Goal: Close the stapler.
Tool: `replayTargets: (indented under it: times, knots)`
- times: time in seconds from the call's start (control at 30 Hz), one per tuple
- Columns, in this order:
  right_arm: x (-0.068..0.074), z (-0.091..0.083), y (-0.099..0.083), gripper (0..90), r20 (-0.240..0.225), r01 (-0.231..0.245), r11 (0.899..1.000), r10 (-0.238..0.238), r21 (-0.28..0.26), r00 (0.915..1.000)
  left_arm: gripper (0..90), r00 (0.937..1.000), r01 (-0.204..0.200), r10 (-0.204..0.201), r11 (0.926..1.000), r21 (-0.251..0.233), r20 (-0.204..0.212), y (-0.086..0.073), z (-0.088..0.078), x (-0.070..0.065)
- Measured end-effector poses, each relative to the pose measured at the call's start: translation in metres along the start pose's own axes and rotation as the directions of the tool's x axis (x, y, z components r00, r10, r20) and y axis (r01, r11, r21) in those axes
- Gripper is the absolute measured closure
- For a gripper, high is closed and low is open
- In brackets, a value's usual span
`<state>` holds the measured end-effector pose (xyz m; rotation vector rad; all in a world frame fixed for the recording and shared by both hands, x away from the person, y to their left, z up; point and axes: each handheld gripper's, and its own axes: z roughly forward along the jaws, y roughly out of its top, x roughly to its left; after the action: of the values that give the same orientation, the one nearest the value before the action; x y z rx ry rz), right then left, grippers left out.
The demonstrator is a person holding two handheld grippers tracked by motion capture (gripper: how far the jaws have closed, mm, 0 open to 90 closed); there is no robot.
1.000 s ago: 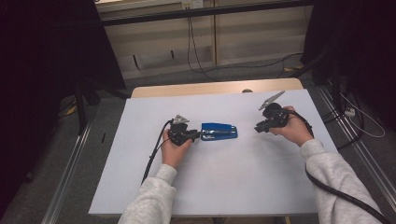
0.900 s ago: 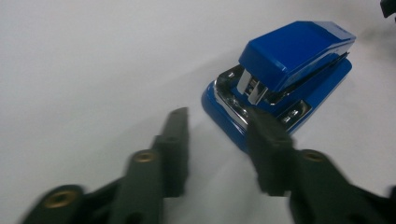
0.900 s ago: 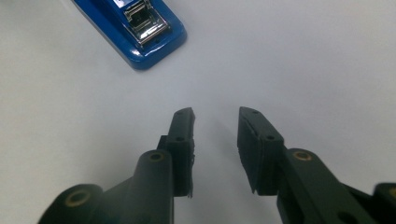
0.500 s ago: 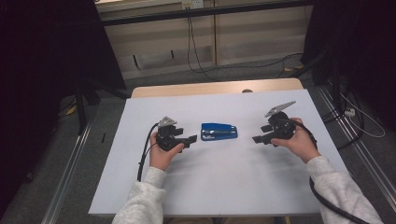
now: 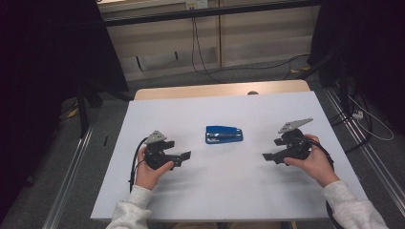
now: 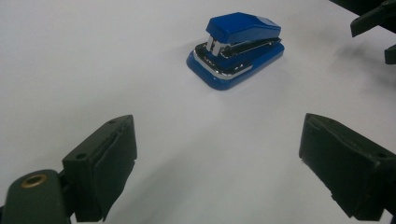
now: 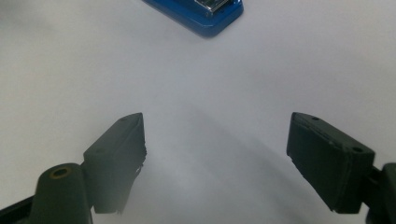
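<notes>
Two grippers flank a blue stapler [image 5: 224,134] that lies flat near the middle of the white bench [image 5: 229,191]. The left gripper [image 5: 184,158] is held to the stapler's left, its jaws spread wide with nothing between them; its own view shows the stapler [image 6: 236,49] ahead, well apart from the jaws. The right gripper [image 5: 267,157] is held to the stapler's right, jaws likewise released and empty, pointing toward the stapler [image 7: 201,13], whose blue base edge sits at the top of its view.
</notes>
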<state>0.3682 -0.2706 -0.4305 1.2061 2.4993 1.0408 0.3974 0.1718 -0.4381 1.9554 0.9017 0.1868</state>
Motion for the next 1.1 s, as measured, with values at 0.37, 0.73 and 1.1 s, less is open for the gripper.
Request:
replayTargets:
  times: [0.37, 0.73, 1.1]
  knots:
    - [0.003, -0.014, -0.016, 16.4, 0.011, -0.019, 1.0, 0.019, -0.01, 0.9998, 9.5, 1.0, 0.0, 0.0, 0.9999, -0.014, -0.002, -0.011, -0.021, 0.0]
    - [0.009, -0.026, -0.034, 15.2, -0.002, -0.018, 1.0, 0.017, -0.016, 0.9998, 9.4, 0.9998, 0.006, -0.006, 0.9996, -0.027, -0.021, -0.022, -0.04, 0.003]
    - [0.016, -0.037, -0.043, 14.9, -0.008, -0.016, 0.999, 0.015, -0.03, 0.9998, 8.9, 0.9993, 0.009, -0.011, 0.9986, -0.052, -0.035, -0.03, -0.058, 0.006]
